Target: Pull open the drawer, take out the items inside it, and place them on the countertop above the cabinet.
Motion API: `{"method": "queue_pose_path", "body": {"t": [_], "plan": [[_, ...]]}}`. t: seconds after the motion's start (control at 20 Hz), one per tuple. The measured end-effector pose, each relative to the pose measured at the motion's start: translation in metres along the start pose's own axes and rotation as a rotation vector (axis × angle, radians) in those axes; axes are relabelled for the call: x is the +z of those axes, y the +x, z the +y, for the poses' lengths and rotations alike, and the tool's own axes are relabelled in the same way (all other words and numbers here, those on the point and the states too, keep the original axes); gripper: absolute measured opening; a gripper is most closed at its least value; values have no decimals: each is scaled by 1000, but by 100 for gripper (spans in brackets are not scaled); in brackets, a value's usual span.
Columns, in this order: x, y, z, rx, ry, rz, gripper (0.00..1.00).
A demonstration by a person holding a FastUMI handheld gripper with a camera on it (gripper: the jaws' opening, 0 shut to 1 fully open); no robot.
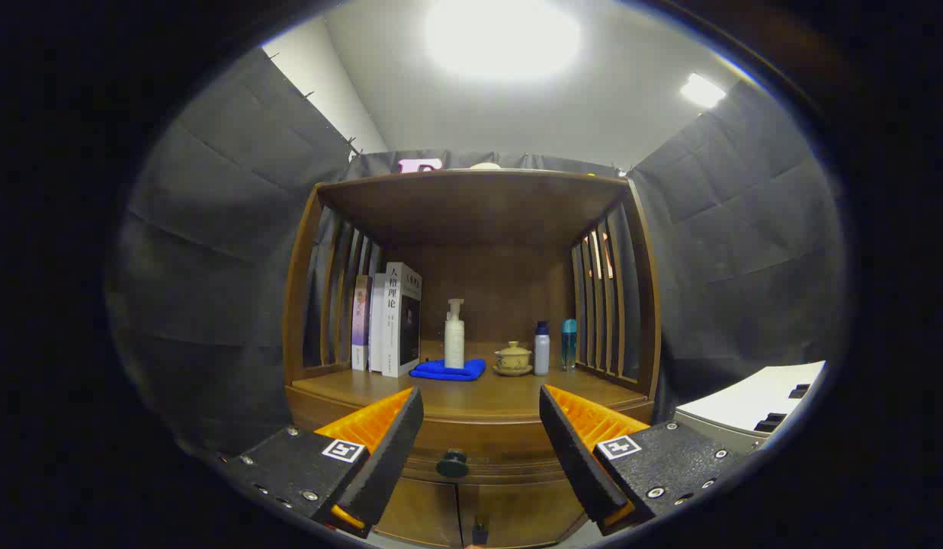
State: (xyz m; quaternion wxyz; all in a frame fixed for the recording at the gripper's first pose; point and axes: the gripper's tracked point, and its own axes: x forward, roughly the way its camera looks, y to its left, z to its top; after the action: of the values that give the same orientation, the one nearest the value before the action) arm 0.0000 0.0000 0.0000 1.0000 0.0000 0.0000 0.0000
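A wooden cabinet stands ahead with its countertop [479, 400] under an open shelf hutch. Below the countertop edge runs the drawer front [486, 446], shut, with a dark round knob [452, 463] at its middle. My gripper [480, 450] is open, its fingers spread wide to either side of the knob and a little short of it, holding nothing. What lies inside the drawer is hidden.
On the countertop stand several books [391, 320] at the left, a white pump bottle [454, 335] on a blue cloth [448, 370], a lidded tea bowl [512, 358] and two small bottles [553, 347]. Cabinet doors [425, 511] sit below the drawer. A white appliance [753, 408] stands to the right.
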Motion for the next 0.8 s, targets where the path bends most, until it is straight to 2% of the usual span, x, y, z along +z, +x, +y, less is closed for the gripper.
{"method": "queue_pose_path", "body": {"t": [0.35,0.8], "plan": [[-2,7,0,-6,-8,-18,95],[-12,11,19,42,17,4,95]]}}
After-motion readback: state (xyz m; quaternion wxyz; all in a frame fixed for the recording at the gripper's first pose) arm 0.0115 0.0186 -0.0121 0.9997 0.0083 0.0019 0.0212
